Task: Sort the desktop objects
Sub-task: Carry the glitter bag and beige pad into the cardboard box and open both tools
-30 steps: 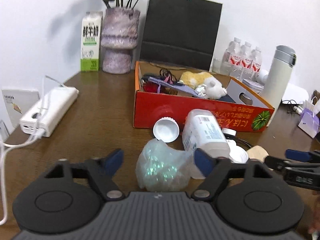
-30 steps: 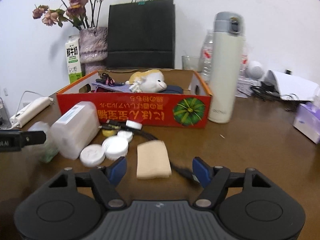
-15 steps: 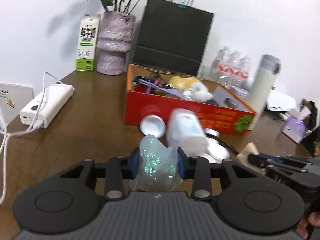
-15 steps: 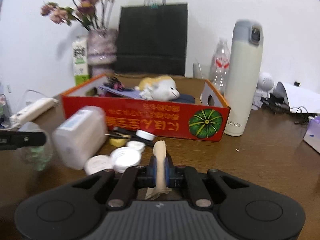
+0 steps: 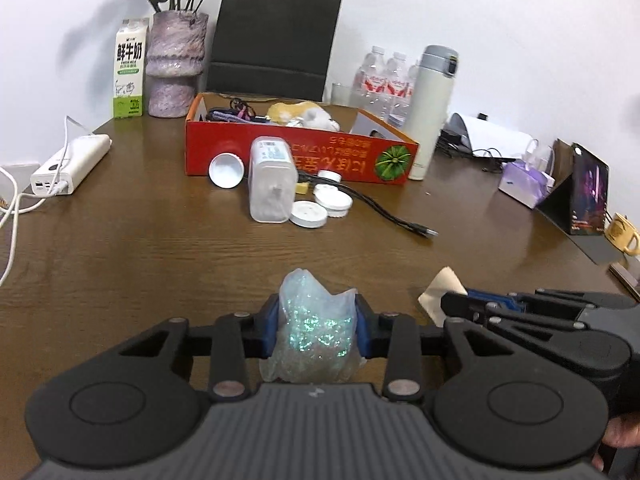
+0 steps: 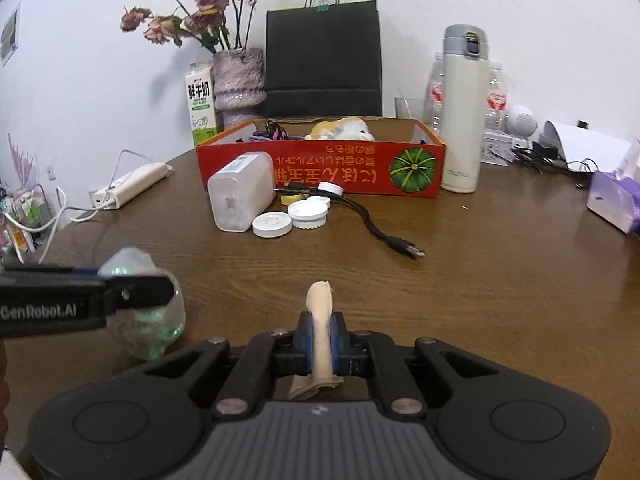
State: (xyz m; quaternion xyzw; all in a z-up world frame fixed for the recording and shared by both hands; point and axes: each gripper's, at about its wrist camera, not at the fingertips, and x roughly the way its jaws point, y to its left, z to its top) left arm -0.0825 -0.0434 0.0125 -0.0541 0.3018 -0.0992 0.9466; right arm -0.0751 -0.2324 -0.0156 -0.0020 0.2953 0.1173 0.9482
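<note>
A: What do you see on the left side of the table (image 5: 120, 248)?

B: A white power strip (image 5: 72, 164) lies near the left edge. Behind it, a milk carton (image 5: 129, 73) stands beside a vase (image 5: 176, 64) with dried flowers.

A: And the left gripper (image 5: 316, 326)?

B: Its blue pads press from both sides on a clear crumpled plastic bag (image 5: 314, 332) with a green shimmer. The bag is pinched between them, above the wood, at the near side of the table.

A: What is in the middle?

B: A red cardboard box (image 6: 320, 168) with a plush toy (image 6: 344, 128) inside. In front of the box, a white plastic jar (image 6: 240, 196) lies on its side. Beside the jar are several white lids (image 6: 272, 224) and a black cable (image 6: 372, 224). A black paper bag (image 6: 322, 56) stands behind the box.

A: And the right gripper (image 6: 322, 340)?

B: Its jaws are almost pressed together, pinching a thin beige cloth (image 6: 320, 320) that stands on edge between the pads. It is just to the right of the left gripper.

A: What is further right?

B: A white thermos (image 6: 464, 108) stands touching or just beside the right end of the box, with water bottles (image 5: 384, 80) behind it. Near the right edge there is a purple tissue pack (image 6: 612, 200).
</note>
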